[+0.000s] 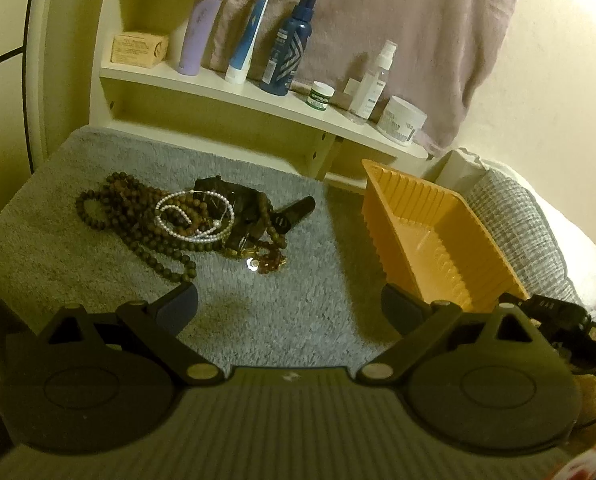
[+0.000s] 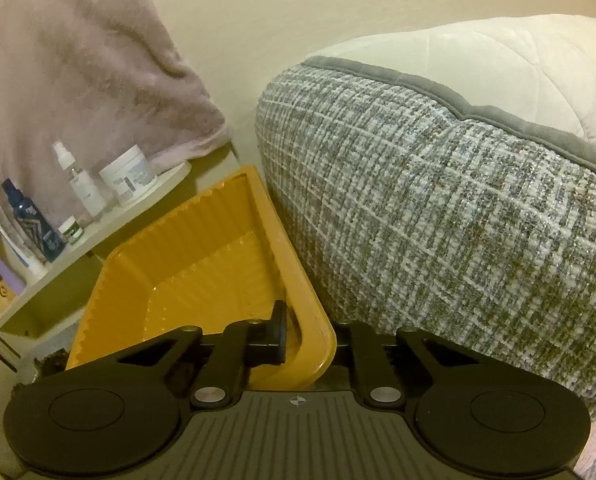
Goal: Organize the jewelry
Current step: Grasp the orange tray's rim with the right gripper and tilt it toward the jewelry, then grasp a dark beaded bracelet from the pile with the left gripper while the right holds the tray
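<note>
The right gripper [image 2: 310, 344] is clamped on the near corner of the tray's [image 2: 202, 248] rim, 1 finger inside and the other apparently outside, though that one is mostly hidden. The left gripper [image 1: 290, 308] hangs with its jaws wide apart and nothing between them. The jewelry [image 1: 186, 220] is heaped on the mat [image 1: 278, 320] ahead and slightly left of it, well left of the tray [image 1: 438, 232], so the left hand is nearer.

left claw [image 1: 290, 304] wide open, fingers spread, nothing between them, tipped downward, right claw [image 2: 312, 340] clamped tight on the tray [image 2: 202, 268] rim, one finger inside the wall, other outside, also angled down
</note>
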{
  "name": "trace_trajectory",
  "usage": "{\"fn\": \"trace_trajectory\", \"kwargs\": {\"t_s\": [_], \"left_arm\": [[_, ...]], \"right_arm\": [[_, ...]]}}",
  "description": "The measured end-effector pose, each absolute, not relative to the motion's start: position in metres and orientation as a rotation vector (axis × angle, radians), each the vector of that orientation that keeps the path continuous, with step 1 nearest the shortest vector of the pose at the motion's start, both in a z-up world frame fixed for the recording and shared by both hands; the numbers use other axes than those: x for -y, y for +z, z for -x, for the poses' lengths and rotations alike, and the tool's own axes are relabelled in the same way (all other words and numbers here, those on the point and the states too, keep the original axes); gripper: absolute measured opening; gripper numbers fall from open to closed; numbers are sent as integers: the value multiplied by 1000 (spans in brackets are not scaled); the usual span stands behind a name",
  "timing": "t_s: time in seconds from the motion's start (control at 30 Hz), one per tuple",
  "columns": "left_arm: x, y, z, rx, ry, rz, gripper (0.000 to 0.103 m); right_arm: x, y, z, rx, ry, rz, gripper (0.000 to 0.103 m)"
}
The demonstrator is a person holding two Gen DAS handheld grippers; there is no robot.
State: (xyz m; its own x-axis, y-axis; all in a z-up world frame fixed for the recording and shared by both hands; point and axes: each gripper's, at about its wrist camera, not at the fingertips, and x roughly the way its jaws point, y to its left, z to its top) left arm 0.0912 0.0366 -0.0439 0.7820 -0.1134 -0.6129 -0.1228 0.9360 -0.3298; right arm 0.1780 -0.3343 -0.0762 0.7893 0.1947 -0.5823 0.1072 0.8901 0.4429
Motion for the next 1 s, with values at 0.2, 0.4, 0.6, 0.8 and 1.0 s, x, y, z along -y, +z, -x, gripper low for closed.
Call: {"fn": "trace_trajectory", "kwargs": {"t_s": [0.2,0.4,0.6,0.8,1.0], "left_arm": [[-41,-47,-95,-680,11,325,96],[-57,-54,-101,-682,40,251,88],[-68,-62,-115,-685,25,148,84],[-64,-71,-138,-693,-40,47,68],[-59,-75,-161,-698,-75,-16,47]], "right_arm": [[321,-59,-174,-638,57,-379,8],[301,-41,-166,-595,60,-219,7],[283,-29,-158,-562,63,-100,6],[263,-15,-156,-530,65,8,6],[254,-11,-156,-527,55,50,6]]}}
